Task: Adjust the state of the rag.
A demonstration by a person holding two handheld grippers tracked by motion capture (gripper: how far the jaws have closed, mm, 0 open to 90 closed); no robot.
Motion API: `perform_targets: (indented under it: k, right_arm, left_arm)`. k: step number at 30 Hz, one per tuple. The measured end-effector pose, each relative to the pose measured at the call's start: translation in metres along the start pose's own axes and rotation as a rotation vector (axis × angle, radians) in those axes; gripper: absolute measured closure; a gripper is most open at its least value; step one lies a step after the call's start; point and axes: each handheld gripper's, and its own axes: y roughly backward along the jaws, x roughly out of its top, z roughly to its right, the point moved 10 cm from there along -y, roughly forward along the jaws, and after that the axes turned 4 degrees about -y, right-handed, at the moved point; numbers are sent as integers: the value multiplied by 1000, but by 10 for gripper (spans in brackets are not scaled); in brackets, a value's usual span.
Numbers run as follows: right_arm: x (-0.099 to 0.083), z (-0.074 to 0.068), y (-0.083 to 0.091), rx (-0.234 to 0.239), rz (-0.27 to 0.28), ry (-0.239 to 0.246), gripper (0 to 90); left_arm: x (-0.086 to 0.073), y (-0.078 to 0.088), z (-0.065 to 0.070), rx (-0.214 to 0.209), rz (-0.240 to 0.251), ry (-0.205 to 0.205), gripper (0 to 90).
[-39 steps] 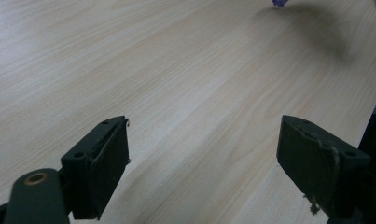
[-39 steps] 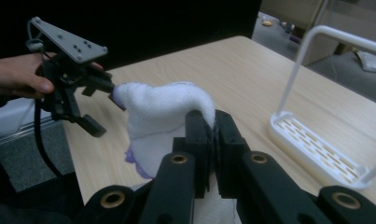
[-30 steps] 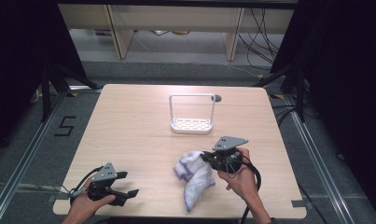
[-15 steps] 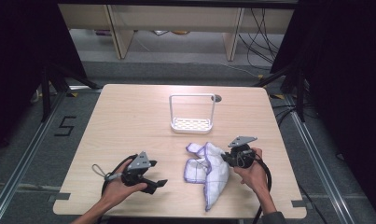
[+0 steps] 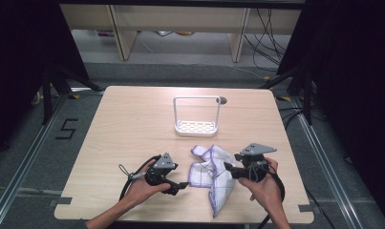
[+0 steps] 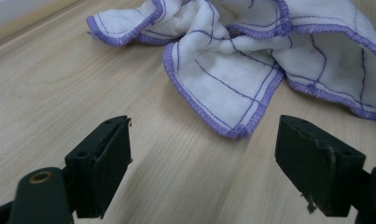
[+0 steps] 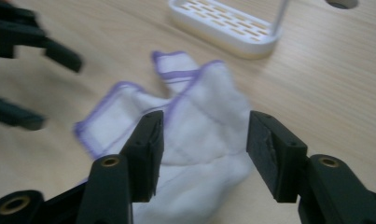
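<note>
- the crumpled white cotton cloth with purple stitched edging and thin purple grid lines (image 5: 211,172) is lying bunched on the pale wooden table (image 5: 128,124), near the front edge and between the two tools; it looks placed there so both hands can get at its corners.
- the left gripper (image 5: 179,185) is sitting just to the left of the cloth, low over the wood, with its jaws spread wide and empty; in the left gripper view (image 6: 202,172) a folded purple-edged corner of the cloth (image 6: 232,88) is lying just ahead of the gap, so i judge it is lining up to take that corner.
- the right gripper (image 5: 230,170) is at the right edge of the cloth, jaws also parted; in the right gripper view (image 7: 204,149) the cloth (image 7: 195,135) is showing through the gap beyond the pads, and nothing is being pinched.
- the white plastic slotted rack with a tall wire-like handle frame (image 5: 197,125) is standing behind the cloth, well apart from it, probably waiting as the place for the cloth to go.
- a small round grey hole (image 5: 222,100) is sitting in the tabletop just behind the rack's right side.
- counting: one cloth, one rack, two grippers, two hands holding them, one table.
</note>
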Motion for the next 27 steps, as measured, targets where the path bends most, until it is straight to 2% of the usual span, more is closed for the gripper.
perform_targets:
  k: [1, 2, 3, 4, 5, 6, 7, 8, 10, 12, 14, 16, 17, 18, 19, 20, 21, 22, 23, 24, 25, 26, 27]
  right_arm:
    - [-2, -12, 4, 29, 5, 2, 433]
    - [-5, -26, 7, 58, -4, -25, 422]
    - [-6, -33, 8, 62, 5, 5, 400]
    - [-11, -41, 8, 61, -6, 5, 386]
    - [-15, -47, 8, 59, -19, 11, 371]
    - [-20, -53, 5, 51, -25, -3, 349]
    - [-20, -53, 5, 51, -25, -3, 349]
    - [-28, -55, 0, 18, -56, 19, 337]
    - [-33, -52, -6, -39, -80, 42, 312]
    - [-37, -53, -13, -52, -100, 35, 303]
    - [-40, -54, -20, -77, -113, 50, 289]
    - [-44, -54, -26, -116, -137, 94, 296]
    - [-44, -54, -26, -116, -137, 94, 296]
    - [-47, -50, -30, -157, -157, 157, 370]
    - [-47, -50, -30, -157, -157, 157, 370]
    - [-50, -47, -31, -164, -187, 193, 546]
    - [-52, -44, -31, -159, -199, 248, 627]
    - [-51, -40, -27, -177, -194, 253, 700]
    - [-50, -39, -24, -160, -183, 228, 753]
    - [-50, -39, -24, -160, -183, 228, 753]
    - [-43, -32, -14, -145, -136, 232, 814]
    - [-43, -32, -14, -145, -136, 232, 814]
    - [-38, -28, -8, -143, -110, 236, 832]
  left_arm:
    - [0, 0, 0, 0, 0, 0, 178]
    - [0, 0, 0, -3, -3, -9, 177]
    - [-1, 1, 0, -1, -9, 2, 175]
    - [0, 1, 0, -7, -3, -10, 173]
    - [0, 1, 0, -7, -3, -10, 173]
    - [0, 3, -1, -1, 0, 0, 172]
    - [0, 3, -1, -1, 0, 0, 173]
    - [0, 5, -2, 0, -3, -5, 173]
    - [0, 7, -1, -6, -4, -3, 171]
    - [-1, 8, -2, -2, -6, 6, 170]
    - [-1, 9, -3, -1, -2, 0, 170]
    - [-2, 9, -4, 0, -7, -1, 171]
    - [-2, 9, -4, 0, -7, -1, 170]
    - [-4, 9, -4, 0, -13, 1, 171]
    - [-4, 9, -4, 0, -13, 1, 171]
    - [-5, 9, -4, -4, -15, -3, 171]
    - [-5, 8, -3, -4, -14, -6, 171]
    - [-5, 8, -2, -4, -16, -7, 171]
    - [-5, 8, -2, -6, -15, -4, 171]
    - [-5, 8, -2, -6, -15, -4, 171]
    - [-4, 7, -1, -9, -11, -3, 172]
    - [-4, 7, -1, -9, -11, -3, 172]
    - [-4, 7, -1, -9, -15, -3, 172]
